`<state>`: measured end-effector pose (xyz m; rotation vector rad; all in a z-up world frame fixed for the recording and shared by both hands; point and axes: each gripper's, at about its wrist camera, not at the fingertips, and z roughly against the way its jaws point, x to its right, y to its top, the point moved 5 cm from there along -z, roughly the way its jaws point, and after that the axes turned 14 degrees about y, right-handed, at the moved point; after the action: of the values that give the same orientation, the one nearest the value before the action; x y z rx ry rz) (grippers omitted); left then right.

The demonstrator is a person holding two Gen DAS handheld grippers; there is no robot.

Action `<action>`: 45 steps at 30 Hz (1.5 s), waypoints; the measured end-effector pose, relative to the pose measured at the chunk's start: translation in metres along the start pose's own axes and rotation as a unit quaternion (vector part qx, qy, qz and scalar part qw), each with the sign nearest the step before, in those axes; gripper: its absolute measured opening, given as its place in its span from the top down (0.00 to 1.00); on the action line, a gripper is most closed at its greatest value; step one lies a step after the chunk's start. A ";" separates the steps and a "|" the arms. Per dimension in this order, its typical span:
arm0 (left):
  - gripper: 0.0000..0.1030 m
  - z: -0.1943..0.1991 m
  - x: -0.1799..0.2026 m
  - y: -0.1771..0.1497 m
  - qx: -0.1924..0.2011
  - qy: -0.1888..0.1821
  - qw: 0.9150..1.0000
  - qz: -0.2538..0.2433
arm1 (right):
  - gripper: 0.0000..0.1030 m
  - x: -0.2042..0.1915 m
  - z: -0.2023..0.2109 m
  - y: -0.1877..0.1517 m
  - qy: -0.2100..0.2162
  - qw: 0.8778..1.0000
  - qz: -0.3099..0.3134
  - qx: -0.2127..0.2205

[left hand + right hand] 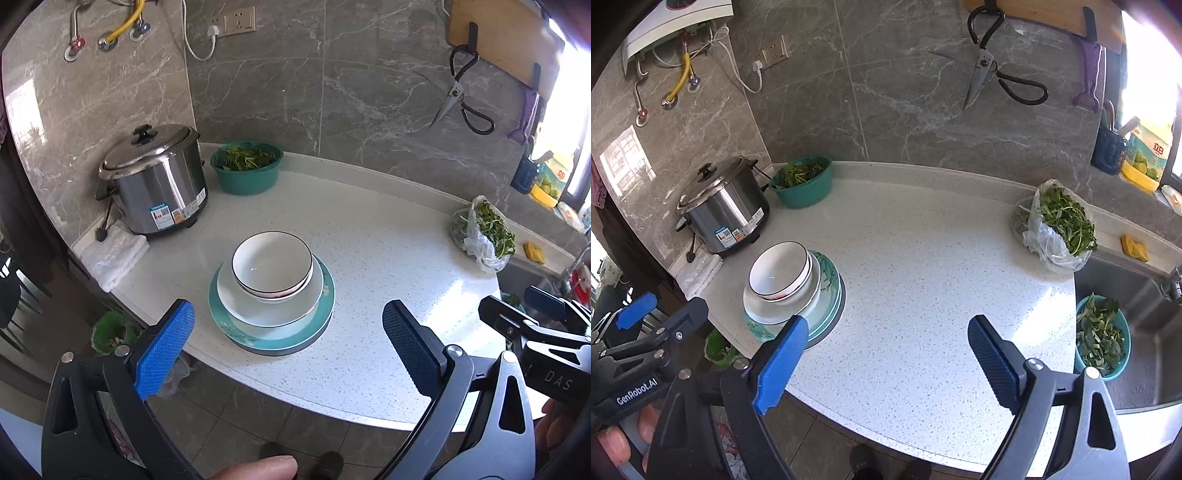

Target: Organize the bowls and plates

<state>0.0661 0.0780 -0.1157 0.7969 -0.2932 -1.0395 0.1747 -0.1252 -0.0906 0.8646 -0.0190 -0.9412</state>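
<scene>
A stack of dishes stands near the front left of the white counter. On top are two nested white bowls with dark rims point(272, 264) point(779, 272). They sit on a white plate point(236, 295) point(757, 312) over teal plates point(280, 341) point(833, 295). My left gripper point(286, 341) is open and empty, held in front of the stack. My right gripper point(886, 354) is open and empty, to the right of the stack over bare counter. The right gripper shows at the left wrist view's right edge point(535, 317), and the left gripper at the right wrist view's left edge point(650, 317).
A steel rice cooker point(155, 184) and a green basin of greens point(246, 166) stand at the back left, a folded white cloth point(110, 254) beside them. A bag of greens point(1056, 225) lies at the right. A sink point(1137, 332) holds a blue basket of greens point(1102, 338). Scissors point(990, 70) hang on the wall.
</scene>
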 end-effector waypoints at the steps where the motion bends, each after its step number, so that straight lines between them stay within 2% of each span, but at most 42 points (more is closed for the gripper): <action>1: 0.00 0.001 -0.001 0.000 0.001 0.000 1.000 0.000 | 0.12 -0.002 0.000 0.000 0.000 1.000 0.002 -0.001; 17: 0.00 0.008 -0.012 -0.004 0.006 0.006 1.000 0.001 | 0.12 -0.018 -0.003 -0.001 0.001 1.000 0.013 -0.007; 45: 0.00 0.011 -0.015 -0.006 0.007 0.007 1.000 0.000 | 0.12 -0.017 0.000 -0.005 0.001 1.000 0.015 -0.010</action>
<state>0.0477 0.0841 -0.1101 0.8153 -0.2889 -1.0328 0.1606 -0.1140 -0.0883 0.8450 -0.0220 -0.9104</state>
